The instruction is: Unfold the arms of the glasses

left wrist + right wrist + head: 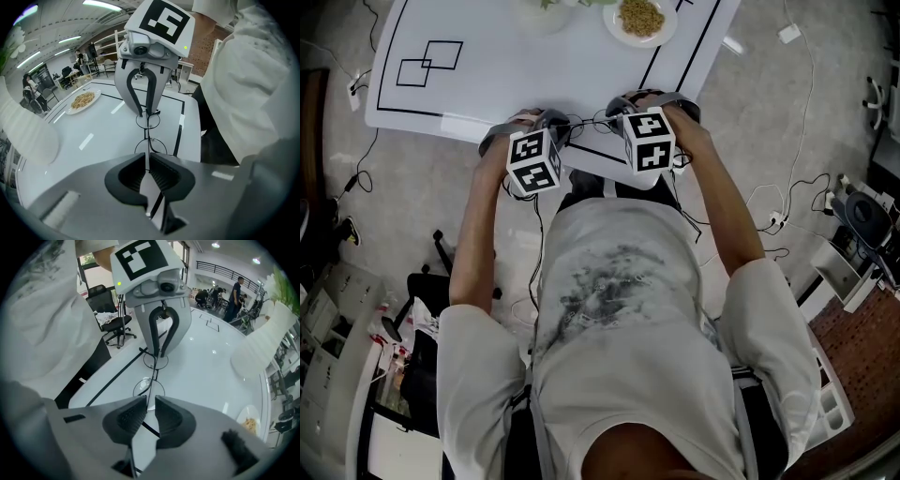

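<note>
While left gripper (146, 165), right gripper (149, 407) pinch glasses (149, 146) | plate (667, 34) holds food (641, 16)

I stand at a white surface (534, 66) marked with black lines; grey speckled floor (769, 131) below, cables (769, 202) trailing across it; black office chair (111, 324) nearby; ceiling strip lights (101, 3) lit.

Open office-lab — swivel chair (110, 315), ceiling strip lights (101, 3), cables (778, 220) on floor (412, 187)

Left gripper (147, 169), right gripper (148, 414): grey, black pads (160, 174), white cubes (534, 161) (black markers); pale printed T-shirt (628, 309).
</note>
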Demonstrator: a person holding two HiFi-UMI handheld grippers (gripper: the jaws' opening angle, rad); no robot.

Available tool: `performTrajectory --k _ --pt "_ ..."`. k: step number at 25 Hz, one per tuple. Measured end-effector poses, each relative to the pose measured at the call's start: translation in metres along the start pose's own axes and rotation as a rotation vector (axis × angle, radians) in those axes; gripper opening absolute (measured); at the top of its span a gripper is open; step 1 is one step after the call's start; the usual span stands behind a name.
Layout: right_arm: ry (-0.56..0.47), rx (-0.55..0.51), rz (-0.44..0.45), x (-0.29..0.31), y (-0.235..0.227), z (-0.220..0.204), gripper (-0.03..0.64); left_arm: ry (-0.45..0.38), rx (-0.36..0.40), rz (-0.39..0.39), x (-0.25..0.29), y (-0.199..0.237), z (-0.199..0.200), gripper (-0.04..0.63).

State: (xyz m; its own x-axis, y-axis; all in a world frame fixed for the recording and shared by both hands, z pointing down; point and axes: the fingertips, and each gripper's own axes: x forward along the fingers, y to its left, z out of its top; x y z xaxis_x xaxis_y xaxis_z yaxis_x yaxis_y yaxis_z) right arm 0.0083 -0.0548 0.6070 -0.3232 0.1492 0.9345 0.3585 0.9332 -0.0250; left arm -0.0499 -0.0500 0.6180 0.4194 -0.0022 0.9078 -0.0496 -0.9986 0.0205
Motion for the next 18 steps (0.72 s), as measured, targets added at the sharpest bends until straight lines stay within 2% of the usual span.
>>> performTrajectory --k 5,12,18 --pt "-0.005 0.027 0.043 -0.0002 -0.0011 0.0000 0.057 0.007 -0.019 -0.041 0.0005 -0.0001 -0.0003 0.029" --pt "-0.050 0.084 0.053 -0.0023 -0.0038 0.0013 0.048 0.010 -0.039 -0.091 0.0003 -0.0043 0.0008 0.020" --pt "-0.057 0.101 0.057 -0.0011 0.0003 0.0010 0.017 -0.003 -0.061 -0.084 0.0010 -0.0065 0.0010 0.008"
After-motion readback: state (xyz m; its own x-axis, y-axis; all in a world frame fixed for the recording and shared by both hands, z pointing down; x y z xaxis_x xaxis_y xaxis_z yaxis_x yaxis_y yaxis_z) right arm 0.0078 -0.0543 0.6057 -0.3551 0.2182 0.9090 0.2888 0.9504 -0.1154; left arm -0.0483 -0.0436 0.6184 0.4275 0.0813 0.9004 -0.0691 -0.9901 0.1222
